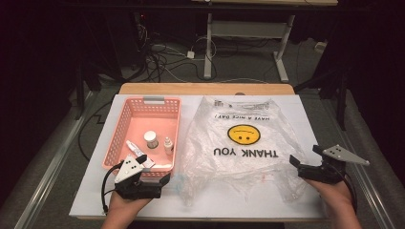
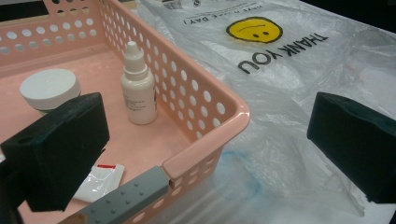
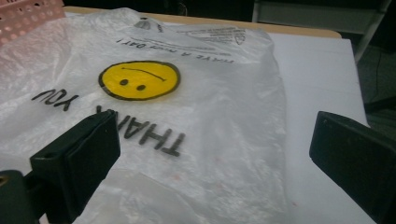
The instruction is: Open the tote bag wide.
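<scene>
Crinkled clear plastic bag (image 1: pixel 241 145) printed with a yellow smiley face and "THANK YOU" lies flat on the white table (image 1: pixel 310 114), just right of a pink perforated plastic basket (image 1: pixel 122 129). Inside the basket stand a small white dropper bottle (image 2: pixel 138 88) and a white-capped jar (image 2: pixel 49 88), with a white sachet (image 2: pixel 100 181) near the front wall. The left gripper (image 1: pixel 150 177) hovers at the basket's near right corner, jaws spread wide and holding nothing. The right gripper (image 1: pixel 305 157) sits at the bag's right edge, jaws likewise spread apart.
</scene>
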